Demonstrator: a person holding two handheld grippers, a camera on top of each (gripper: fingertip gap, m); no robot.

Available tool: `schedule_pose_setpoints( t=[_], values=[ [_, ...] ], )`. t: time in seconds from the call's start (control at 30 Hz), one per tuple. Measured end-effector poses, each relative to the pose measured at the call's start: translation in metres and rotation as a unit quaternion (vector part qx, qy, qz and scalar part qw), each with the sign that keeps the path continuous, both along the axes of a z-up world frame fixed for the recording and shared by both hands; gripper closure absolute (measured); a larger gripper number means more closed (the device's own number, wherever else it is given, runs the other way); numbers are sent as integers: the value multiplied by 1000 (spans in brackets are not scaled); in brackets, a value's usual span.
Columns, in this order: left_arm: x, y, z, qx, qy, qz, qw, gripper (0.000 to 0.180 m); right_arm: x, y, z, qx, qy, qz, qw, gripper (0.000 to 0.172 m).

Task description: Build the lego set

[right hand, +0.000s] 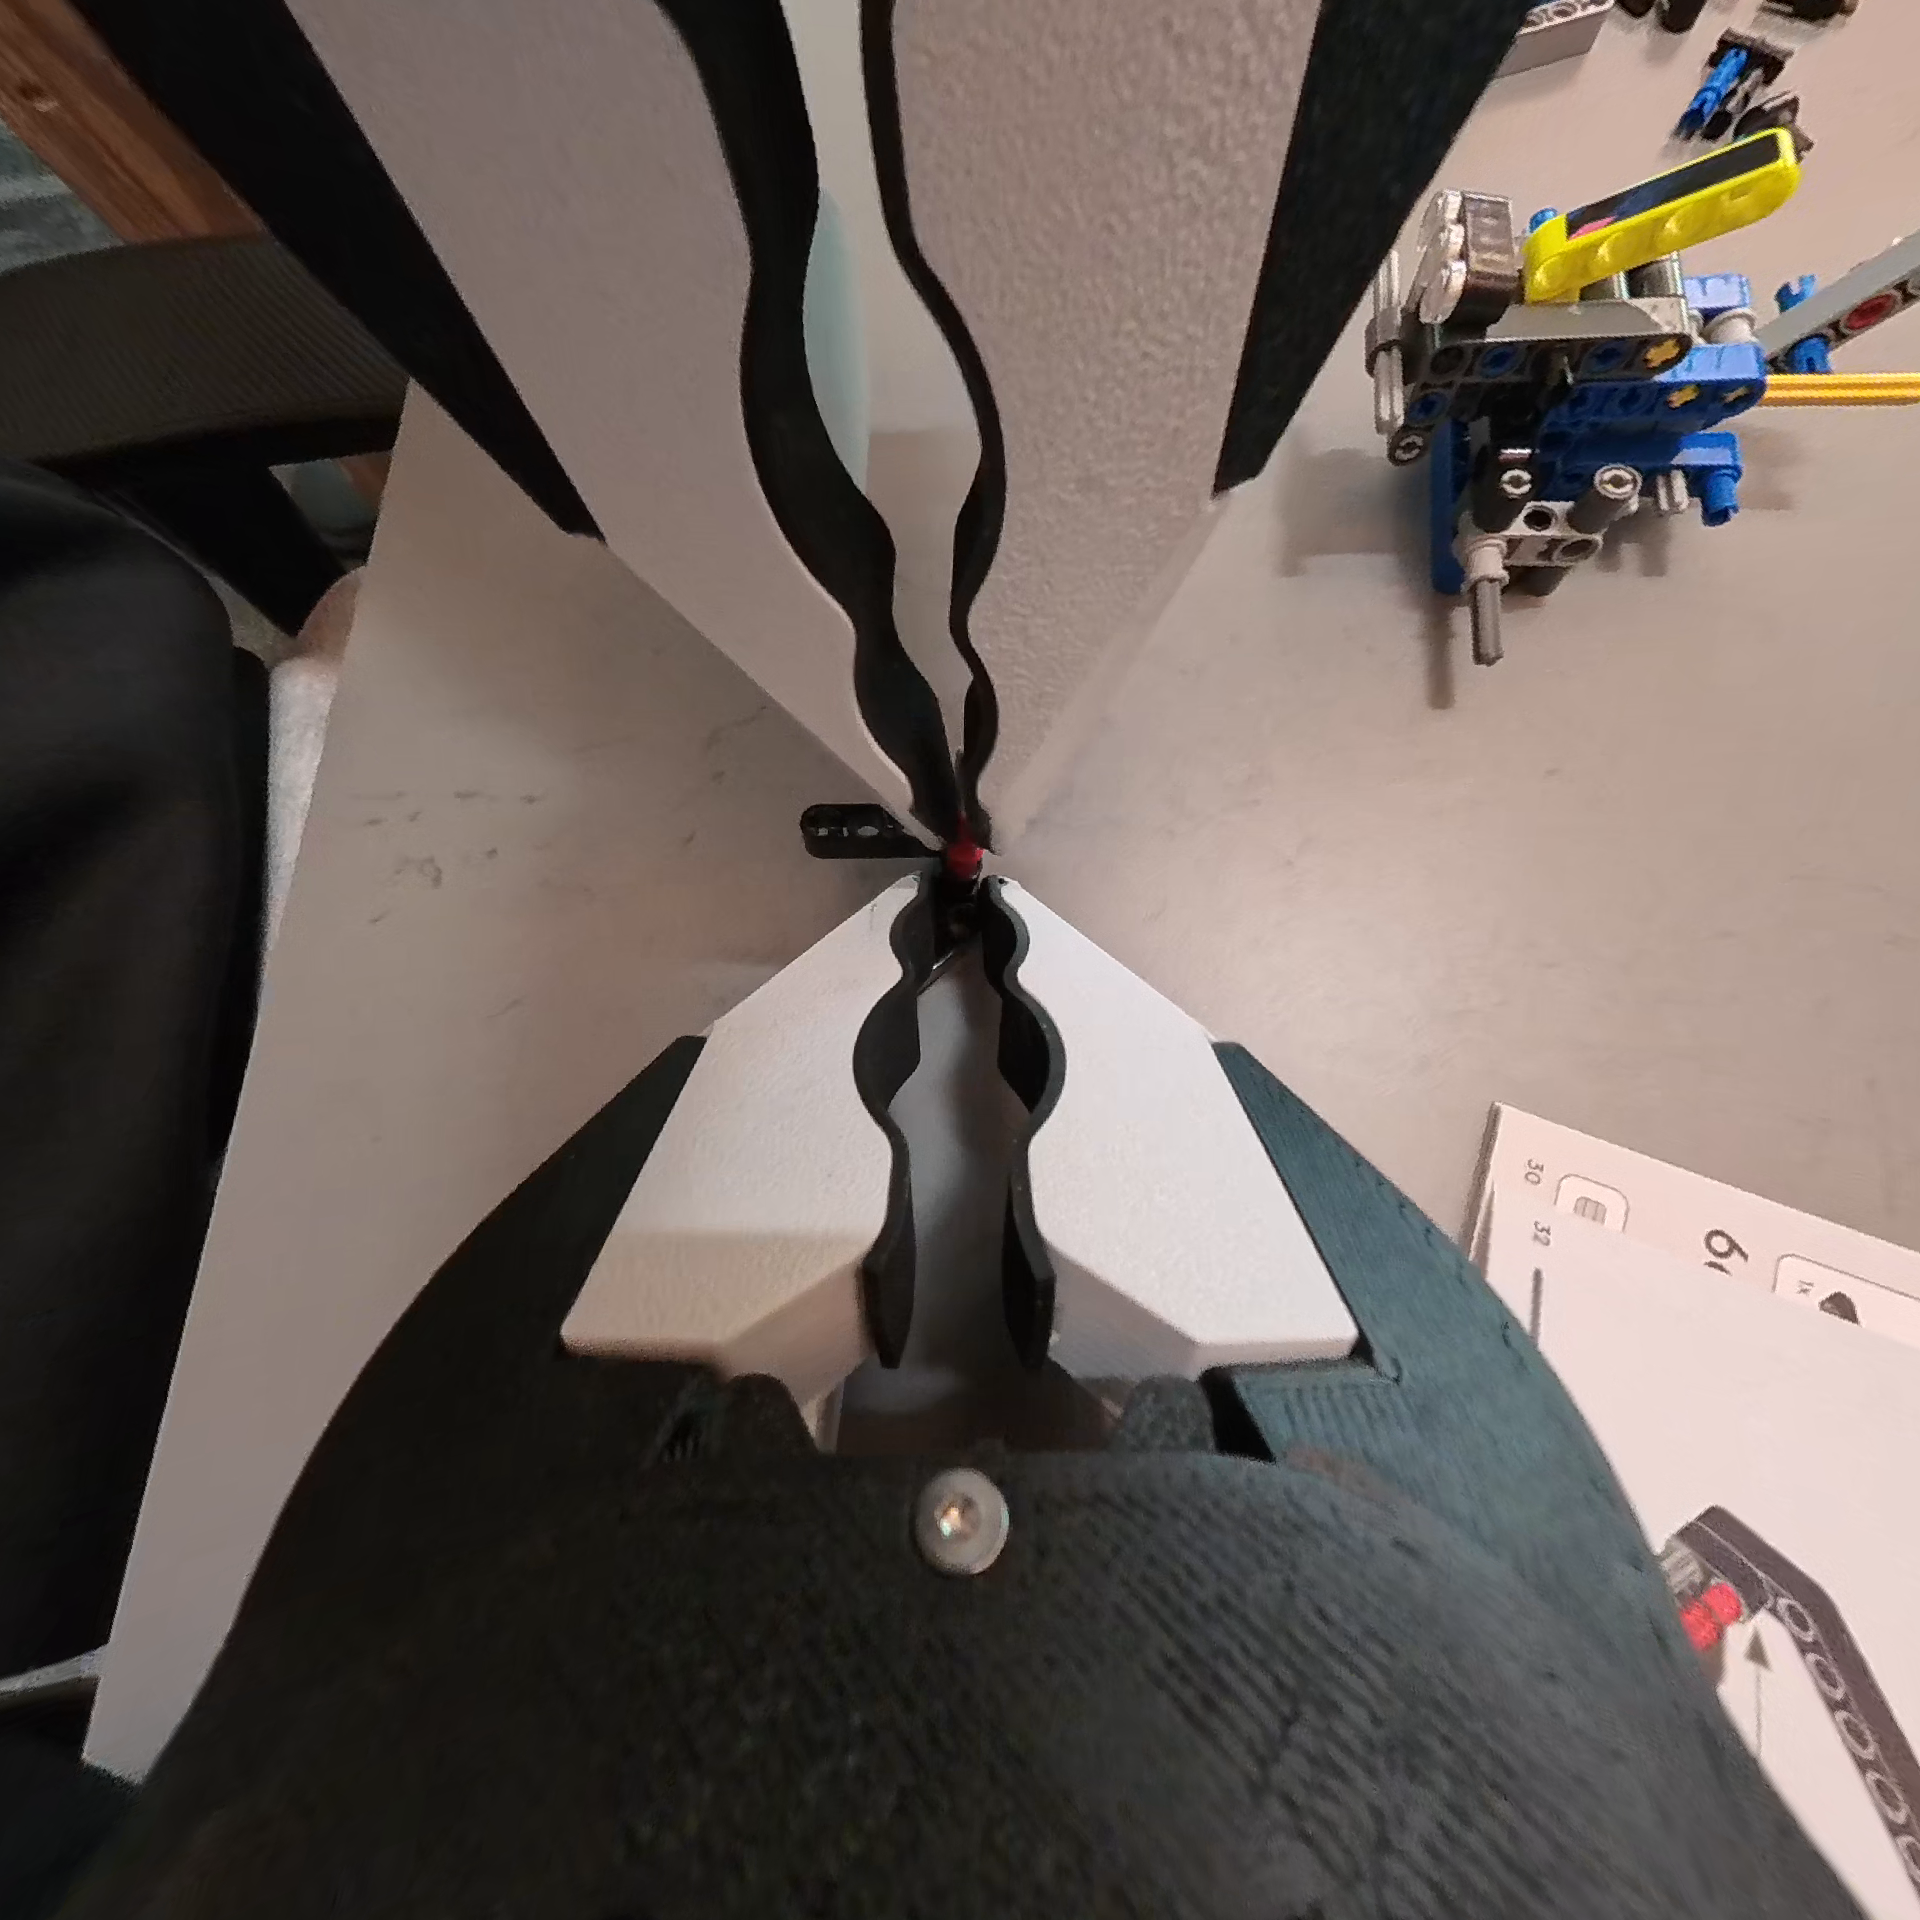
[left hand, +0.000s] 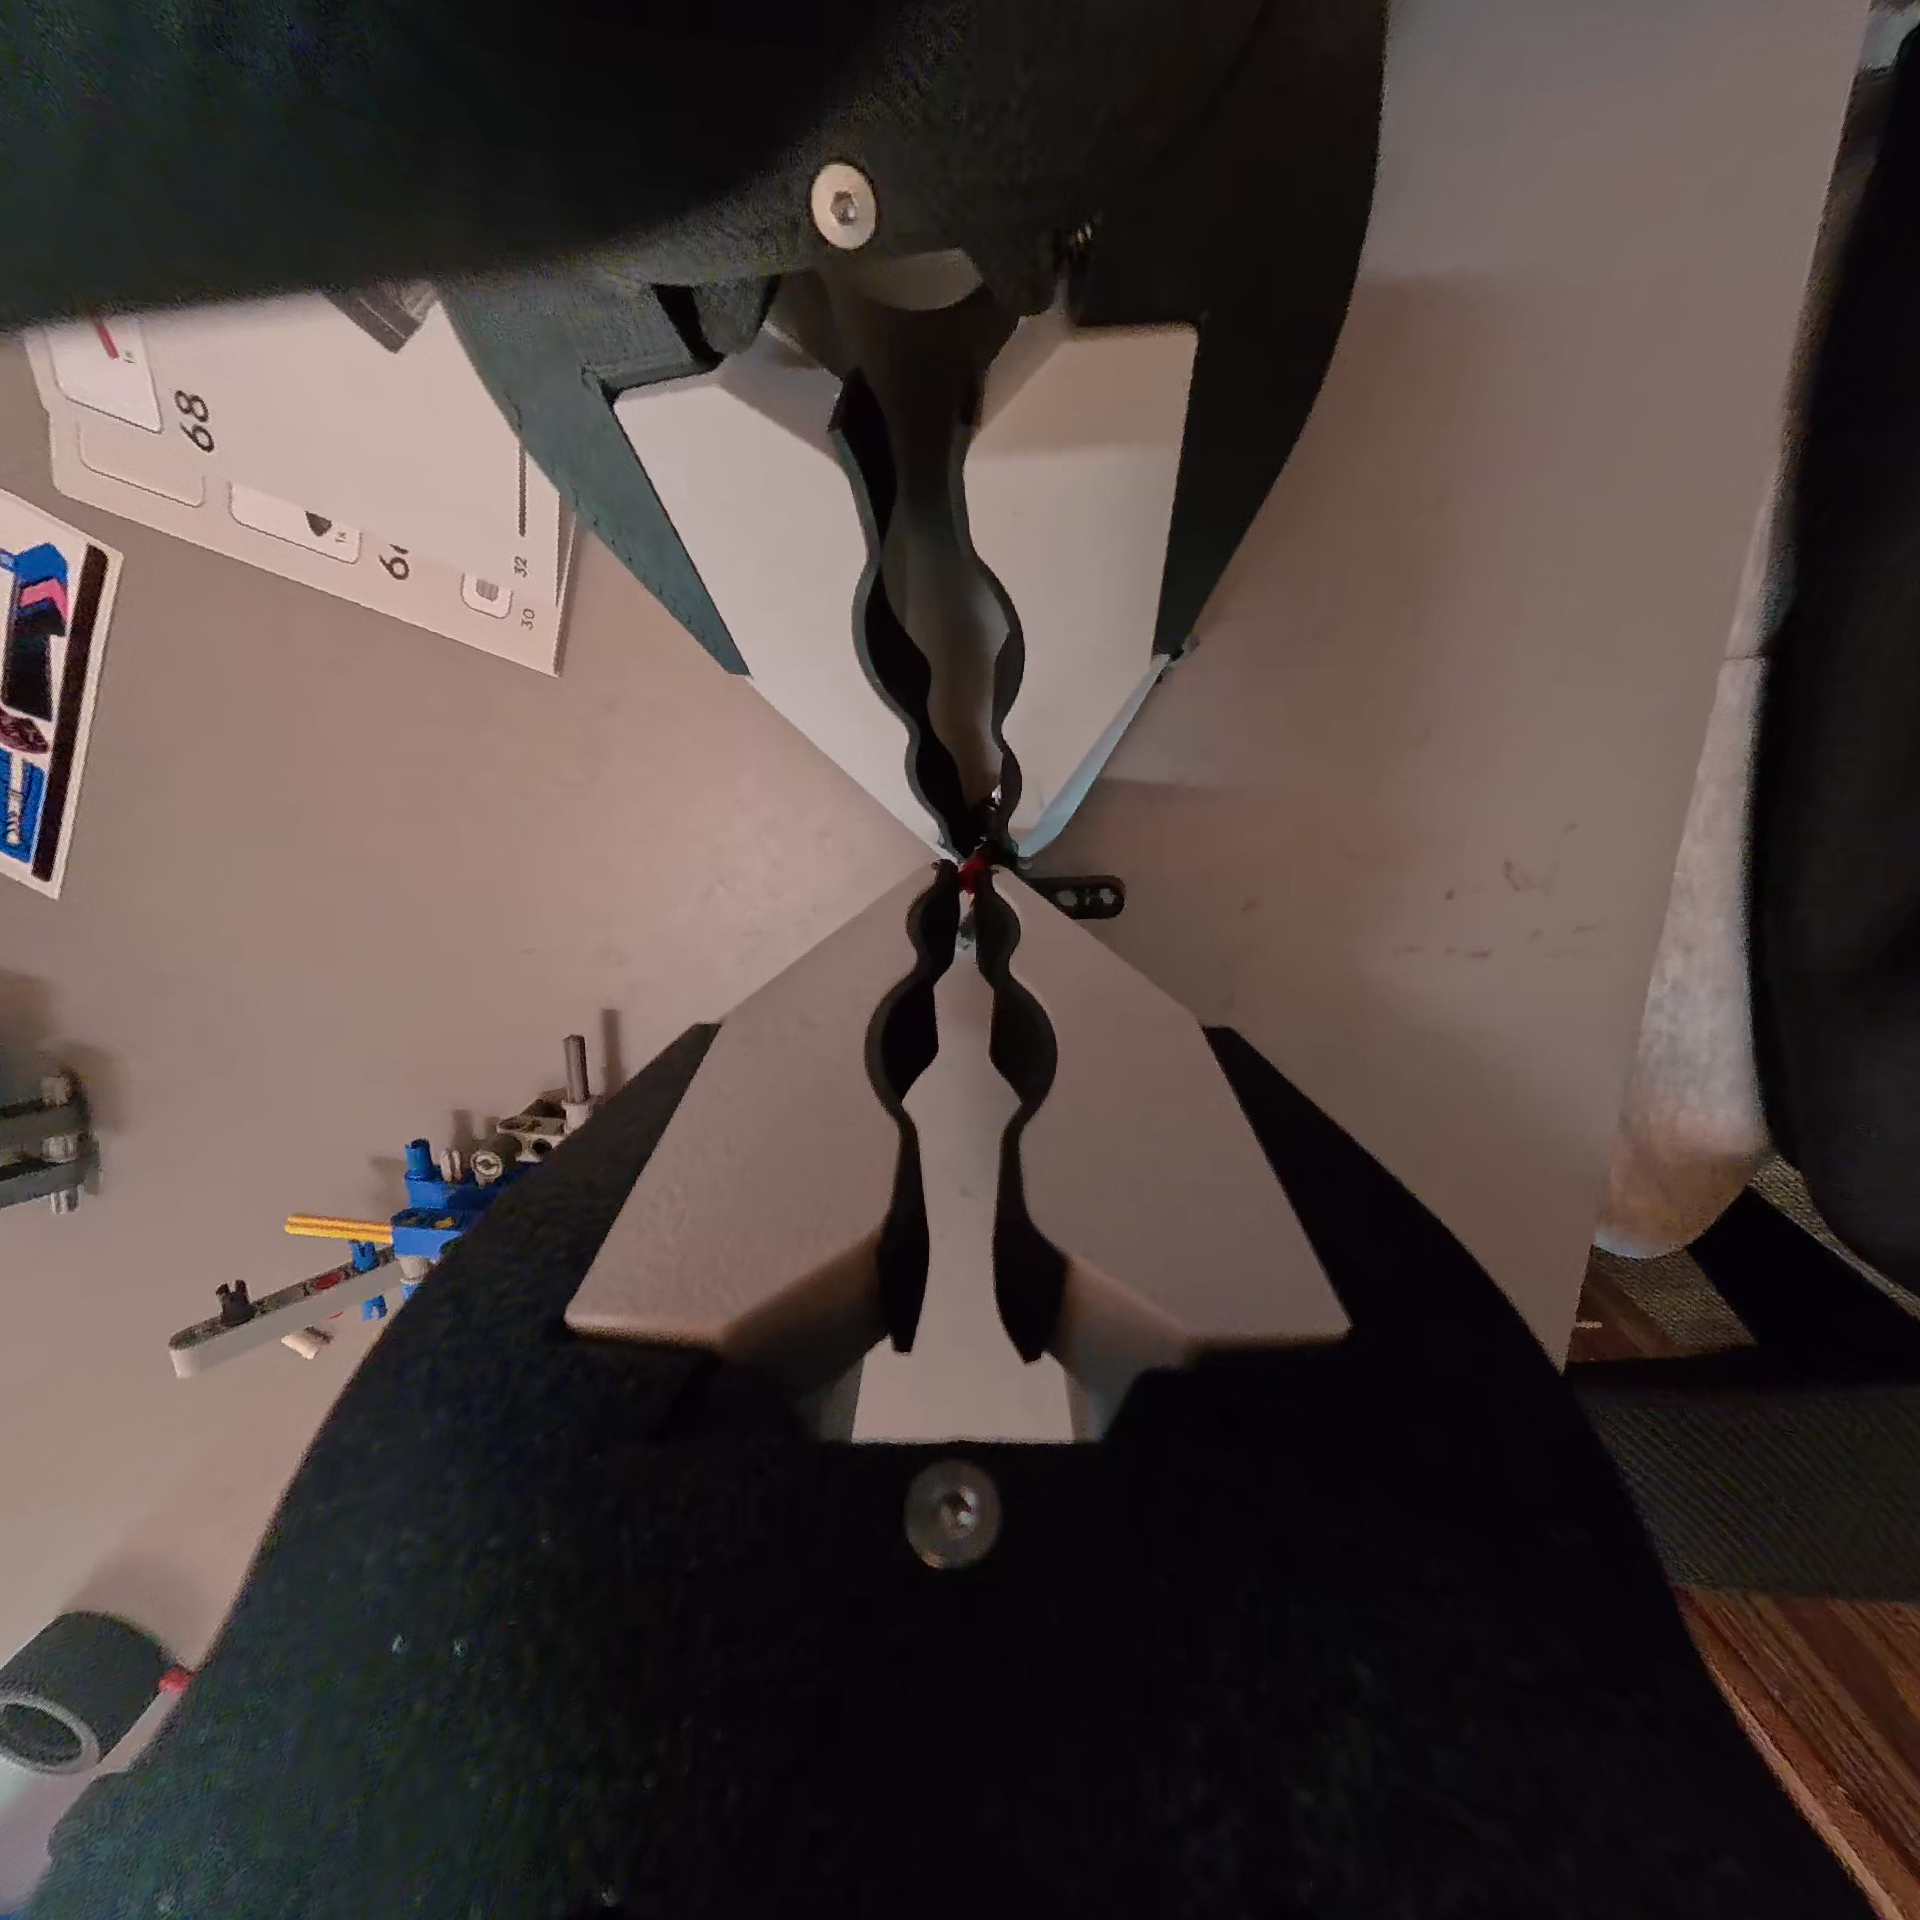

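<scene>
Grey, faintly scuffed tabletop fills both wrist views, with a strip of wooden floor showing past its edge and a dark chair or clothed shape beyond. Both grippers meet tip to tip over this surface. The left gripper has its wavy black fingers drawn nearly together at the tips, pinching a small red pin. Facing it, the right gripper has its fingers closed on a small black piece that joins the other end of the red pin, so the pin bridges the two sets of tips. Just beside the meeting point, on the table, lies a short black beam with holes, partly hidden behind the left gripper's white finger body. Well off to the left fingers' left side stands a blue, grey and yellow brick assembly with a yellow axle sticking out. An open instruction booklet lies farther along the same side, next to a sticker sheet, and a black tyre sits near the table's edge.
</scene>
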State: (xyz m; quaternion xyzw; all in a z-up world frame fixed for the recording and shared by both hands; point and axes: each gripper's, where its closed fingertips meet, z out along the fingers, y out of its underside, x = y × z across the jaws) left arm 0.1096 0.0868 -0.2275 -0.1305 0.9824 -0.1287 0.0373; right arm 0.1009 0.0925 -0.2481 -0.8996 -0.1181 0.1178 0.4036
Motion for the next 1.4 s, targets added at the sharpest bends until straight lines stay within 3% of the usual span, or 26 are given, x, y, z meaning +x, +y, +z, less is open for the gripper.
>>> schedule_pose_setpoints(
  t=[0.43,0.63,0.77,0.93,1.4],
  values=[
    [0,-3,-1,-6,4,23,1000,180,0,-2,0,-6,14,-10,1000,165],
    [-3,-4,0,6,-15,7,1000,180,5,-5,2,1,11,-45,999,151],
    [-3,-4,0,25,-28,-9,999,180,-2,-9,2,-9,52,-40,998,162],
    [-3,-4,-1,90,-37,-51,994,180,-2,-9,2,-15,72,-51,996,164],
    [-5,-6,-3,82,30,-58,995,180,-3,-9,2,-14,67,-50,996,165]
  ],
)
